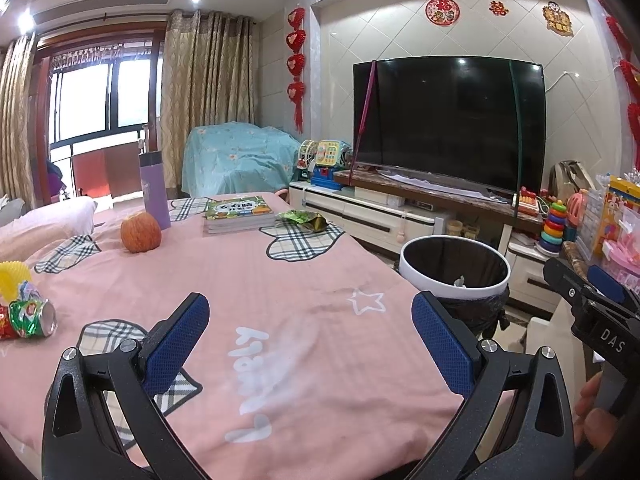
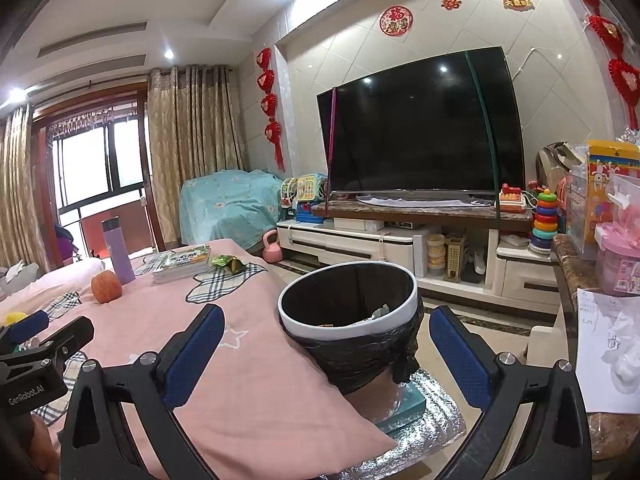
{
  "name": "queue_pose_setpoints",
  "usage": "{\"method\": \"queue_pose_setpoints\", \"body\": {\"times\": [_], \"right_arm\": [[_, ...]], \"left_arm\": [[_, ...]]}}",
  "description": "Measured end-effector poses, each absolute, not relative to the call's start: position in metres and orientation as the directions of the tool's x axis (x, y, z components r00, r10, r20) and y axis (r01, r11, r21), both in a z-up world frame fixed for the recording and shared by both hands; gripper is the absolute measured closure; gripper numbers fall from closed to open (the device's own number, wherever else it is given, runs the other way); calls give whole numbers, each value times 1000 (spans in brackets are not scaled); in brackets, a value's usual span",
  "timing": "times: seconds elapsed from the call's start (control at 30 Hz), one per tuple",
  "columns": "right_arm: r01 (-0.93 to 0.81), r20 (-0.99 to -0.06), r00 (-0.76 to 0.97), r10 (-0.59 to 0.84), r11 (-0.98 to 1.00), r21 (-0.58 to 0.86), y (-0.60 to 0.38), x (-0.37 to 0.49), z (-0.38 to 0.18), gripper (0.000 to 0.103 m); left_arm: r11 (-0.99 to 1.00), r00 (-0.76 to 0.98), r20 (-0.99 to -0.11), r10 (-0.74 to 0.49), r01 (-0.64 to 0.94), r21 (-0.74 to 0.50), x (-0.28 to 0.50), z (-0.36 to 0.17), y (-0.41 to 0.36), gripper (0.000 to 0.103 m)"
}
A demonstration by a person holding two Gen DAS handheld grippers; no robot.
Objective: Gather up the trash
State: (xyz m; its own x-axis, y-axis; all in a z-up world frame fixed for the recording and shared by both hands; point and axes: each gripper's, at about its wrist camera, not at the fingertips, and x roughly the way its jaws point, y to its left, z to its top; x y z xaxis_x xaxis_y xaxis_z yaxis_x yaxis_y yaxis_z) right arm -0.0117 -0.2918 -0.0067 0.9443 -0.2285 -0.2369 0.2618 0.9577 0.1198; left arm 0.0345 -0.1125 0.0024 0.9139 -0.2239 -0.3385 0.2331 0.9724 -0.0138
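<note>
A white-rimmed trash bin (image 1: 454, 268) (image 2: 348, 308) lined with a black bag stands beside the pink bed; scraps lie inside it. A crushed green and red can (image 1: 32, 318) lies on the bedspread at the left edge. A green snack wrapper (image 1: 306, 220) (image 2: 228, 261) lies at the bed's far corner next to the books. My left gripper (image 1: 312, 320) hangs open over the pink bedspread, holding nothing. My right gripper (image 2: 328, 334) is open around empty air, just in front of the bin. The right gripper (image 1: 592, 292) also shows at the edge of the left wrist view.
On the bed are an orange fruit (image 1: 141, 234), a purple bottle (image 1: 154, 190), a stack of books (image 1: 238, 214) and a yellow spiky toy (image 1: 12, 280). A TV (image 1: 448, 120) on a low cabinet stands behind. Toys and boxes crowd a counter (image 2: 576, 272) at the right.
</note>
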Motion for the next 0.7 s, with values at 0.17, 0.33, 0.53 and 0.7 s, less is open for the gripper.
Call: {"method": "queue_pose_setpoints", "body": {"times": [0.17, 0.33, 0.53, 0.7], "right_arm": [[257, -237, 946, -222, 958, 128, -291, -12, -6, 0], [255, -237, 946, -220, 958, 129, -291, -12, -6, 0], [254, -237, 947, -218, 958, 132, -290, -12, -6, 0], [252, -235, 948, -216, 958, 138, -289, -13, -5, 0]], "left_arm": [[972, 913, -342, -223, 233, -12, 35, 3, -112, 0], [972, 913, -341, -223, 233, -11, 34, 3, -111, 0], [973, 912, -345, -222, 232, -11, 34, 2, -112, 0], [972, 911, -347, -223, 234, -11, 34, 2, -112, 0]]}}
